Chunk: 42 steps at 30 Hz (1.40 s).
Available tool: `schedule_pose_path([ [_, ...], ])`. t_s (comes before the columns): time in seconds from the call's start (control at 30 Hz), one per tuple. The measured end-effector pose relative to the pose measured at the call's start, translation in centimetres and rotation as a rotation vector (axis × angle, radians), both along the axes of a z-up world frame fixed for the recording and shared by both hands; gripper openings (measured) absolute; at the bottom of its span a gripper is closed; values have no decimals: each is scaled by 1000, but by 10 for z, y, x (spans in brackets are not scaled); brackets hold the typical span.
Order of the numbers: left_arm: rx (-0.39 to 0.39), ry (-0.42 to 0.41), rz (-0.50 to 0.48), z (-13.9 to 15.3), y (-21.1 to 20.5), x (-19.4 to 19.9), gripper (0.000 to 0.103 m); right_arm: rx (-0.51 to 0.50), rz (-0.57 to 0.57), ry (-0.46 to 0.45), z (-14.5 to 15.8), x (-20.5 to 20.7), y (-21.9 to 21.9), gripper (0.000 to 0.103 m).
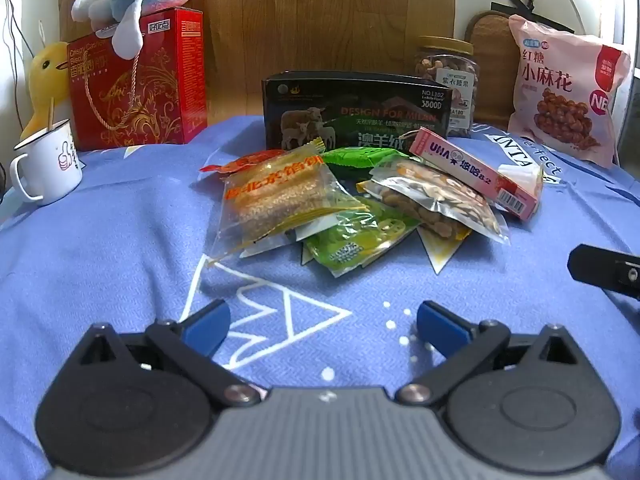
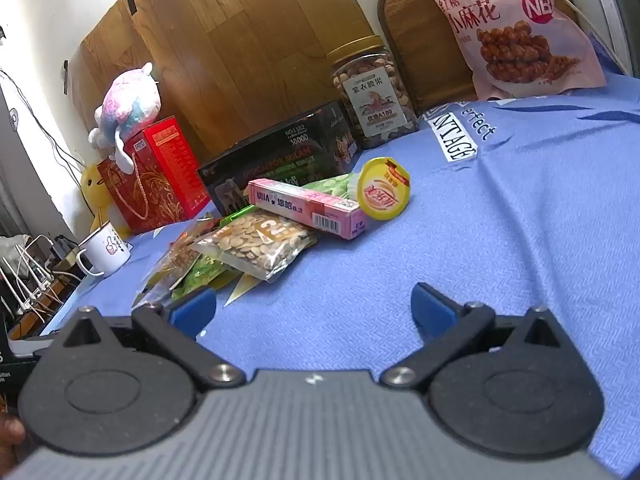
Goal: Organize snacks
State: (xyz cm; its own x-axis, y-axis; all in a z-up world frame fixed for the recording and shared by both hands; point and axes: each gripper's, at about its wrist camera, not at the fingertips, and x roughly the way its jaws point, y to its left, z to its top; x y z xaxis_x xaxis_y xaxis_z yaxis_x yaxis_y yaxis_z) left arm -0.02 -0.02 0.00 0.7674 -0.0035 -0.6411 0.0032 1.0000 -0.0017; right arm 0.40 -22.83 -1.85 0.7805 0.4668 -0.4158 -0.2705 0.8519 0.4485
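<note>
Pink carton [image 1: 482,173] tops one snack pile [image 1: 336,216]; one jar [image 1: 448,80] behind

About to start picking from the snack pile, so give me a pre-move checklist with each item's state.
1. Left tongs open and holding nothing: ok.
2. Right tongs open and holding nothing: ok.
3. Pink UHA box on top of the pile, nothing on it: ok.
4. Seed packet lying free: not ok, the box rests on its far edge.
5. Yellow cup upright: not ok, tipped on its side.
6. Black box open to receive snacks: cannot tell.
</note>
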Motion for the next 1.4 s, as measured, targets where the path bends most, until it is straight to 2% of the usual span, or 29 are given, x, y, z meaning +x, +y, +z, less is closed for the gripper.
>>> schedule_pose_path([
  [0.13,11,3,-7,2,-2,-1,103,-5,1,0,-1,0,1,103],
  [0.33,26,0,-67,5,10,-17,103,-3,3,2,0,1,-1,103],
  [0.43,36,-2,-87,7,20,-27,103,-50,4,0,2,-2,4,103],
  [0.47,24,-12,-97,-1,28,-31,103,-68,5,-1,3,-3,6,103],
  [0.53,14,-30,-109,7,42,-38,103,-110,53,-18,5,-4,16,103],
  [0.6,-6,-58,-111,15,57,-39,103,-147,141,-41,9,-7,29,85],
  [0.63,-22,-71,-113,19,64,-38,103,-156,180,-49,10,-8,36,80],
  [0.7,-80,-86,-110,29,83,-30,102,-157,267,-54,15,-5,52,61],
  [0.8,-200,-66,-83,38,109,-11,92,-158,343,-74,24,4,76,54],
  [0.9,-352,-49,-78,40,130,5,81,-152,383,-74,33,23,99,53],
  [0.93,-388,-36,-77,38,134,11,73,-146,392,-61,33,30,105,52],
  [0.97,-424,-16,-78,35,137,18,66,-140,393,-51,33,36,110,45],
  [1.0,-460,7,-81,30,138,25,63,-132,394,-38,32,45,116,38],
  [1.07,-534,33,-95,23,141,35,59,-112,399,-24,29,54,122,32],
  [1.1,-567,43,-97,19,142,41,58,-106,406,-14,27,58,125,23],
  [1.13,-589,51,-94,16,143,46,53,-101,414,-3,25,60,125,23],
  [1.17,-606,60,-93,12,143,50,43,-93,420,4,24,61,126,22],
  [1.23,-629,82,-78,5,142,56,34,-86,435,13,22,59,127,21],
  [1.4,-643,84,-73,2,143,39,26,-132,445,4,24,42,122,17],
])
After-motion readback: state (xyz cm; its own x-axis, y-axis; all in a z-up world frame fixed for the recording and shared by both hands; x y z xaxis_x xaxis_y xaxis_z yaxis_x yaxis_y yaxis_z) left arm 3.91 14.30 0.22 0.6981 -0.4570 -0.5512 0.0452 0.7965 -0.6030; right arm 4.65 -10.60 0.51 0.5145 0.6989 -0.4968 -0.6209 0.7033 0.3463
